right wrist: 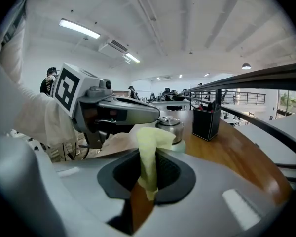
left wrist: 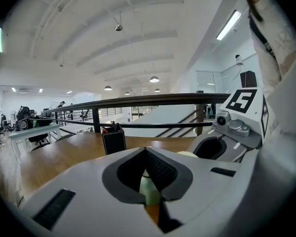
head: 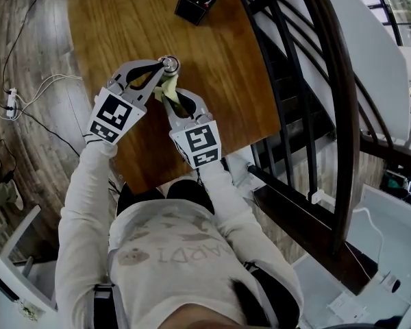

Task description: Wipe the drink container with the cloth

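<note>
Pale yellow cloth (right wrist: 150,152) is seen pinched between the two dark pads of the right gripper (right wrist: 150,169), whose jaws are closed on it. One end of the cloth stands up above the pads and folds over towards the drink container (right wrist: 171,127). In the right gripper view the container sits just above the centre of the frame, right behind the cloth. A rounded metal lid and a pale green part below it can be made out.

In the left gripper view, the jaws of the left gripper (left wrist: 147,168) are drawn almost together on a pale green part, taken to be the container's, which shows in the narrow gap between the pads.

In the head view both grippers are brought together just above and left of the frame's centre, over a brown wooden table (head: 123,26). The container's lid lies at the left gripper's tips, and the cloth is bunched just below it. A black holder (head: 197,1) stands on the table at the top of the frame, well apart from the grippers. A dark railing (head: 329,81) runs down the right side.
</note>
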